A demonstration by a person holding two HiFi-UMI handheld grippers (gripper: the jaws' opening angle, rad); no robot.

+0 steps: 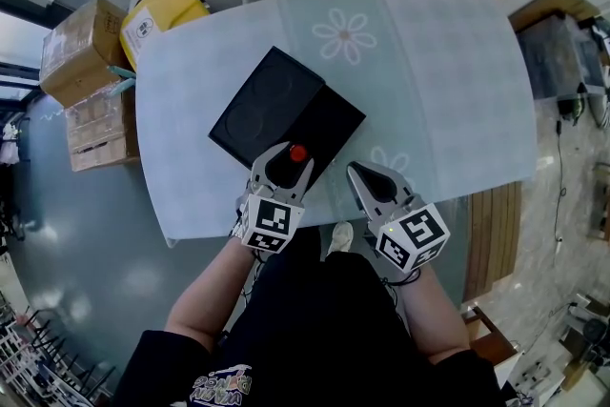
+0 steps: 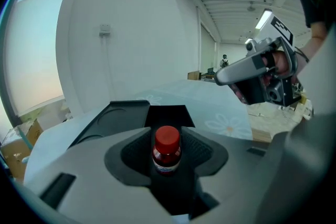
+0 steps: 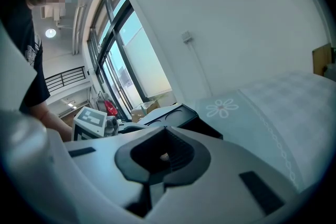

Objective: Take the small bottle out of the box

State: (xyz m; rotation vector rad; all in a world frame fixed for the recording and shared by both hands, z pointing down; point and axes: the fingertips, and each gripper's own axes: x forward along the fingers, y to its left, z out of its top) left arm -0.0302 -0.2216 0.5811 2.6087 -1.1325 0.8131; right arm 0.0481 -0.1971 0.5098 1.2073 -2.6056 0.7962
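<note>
**One bottle between my left jaws, right jaws shut on nothing**

Head view: I hold two grippers over one table covered in pale blue cloth. I count two printed flowers on it. One black box lies open near my edge of the table. Touching its far-left side is a flat black panel with two round hollows. My left gripper reaches over the near part of the box. The one small bottle, red-capped, shows between its jaws. My right gripper sits just beside the box, off its near-right corner, jaws together. On the floor to the left stands one yellow carton among brown ones.

Left gripper view: my left gripper has its jaws spread wide. The bottle stands upright between them, with a pad close on each side but not pressing. Its base is hidden, so I cannot tell whether it rests in the box. The right gripper shows at upper right.

Right gripper view: my right gripper has its jaws closed, with nothing between them. Beyond them I see the box and one flower.
</note>
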